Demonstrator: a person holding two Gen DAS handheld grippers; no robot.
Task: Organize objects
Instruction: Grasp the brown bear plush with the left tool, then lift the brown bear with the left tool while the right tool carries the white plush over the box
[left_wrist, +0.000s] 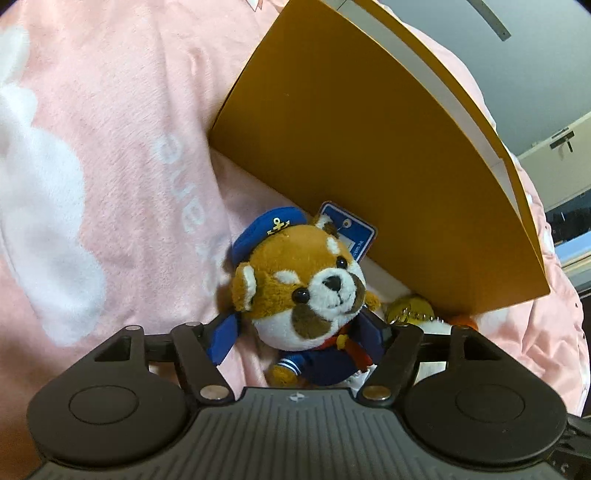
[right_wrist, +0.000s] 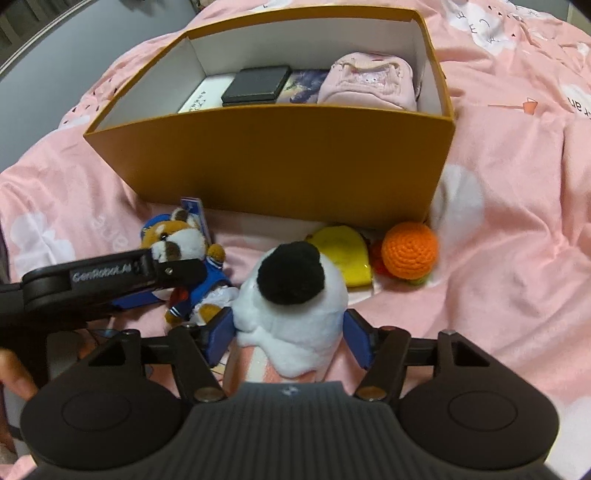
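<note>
You're closing the left gripper (left_wrist: 303, 343) on the sailor-suited red panda plush (left_wrist: 306, 291) and the right gripper (right_wrist: 290, 338) on the white black-eared plush (right_wrist: 295, 295), both on the pink bedspread (right_wrist: 517, 221) against the orange cardboard box's (right_wrist: 277, 162) near wall. Box is holding four items; yellow pouch (right_wrist: 343, 254) and orange crochet ball (right_wrist: 408, 249) are waiting.

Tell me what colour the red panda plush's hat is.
Blue, with a small gold anchor emblem, on the brown-and-white red panda plush's hat; the left wrist view shows it best.

Soft, dim indoor light, strong fisheye bending with dark corners, slight blur toward the edges.
</note>
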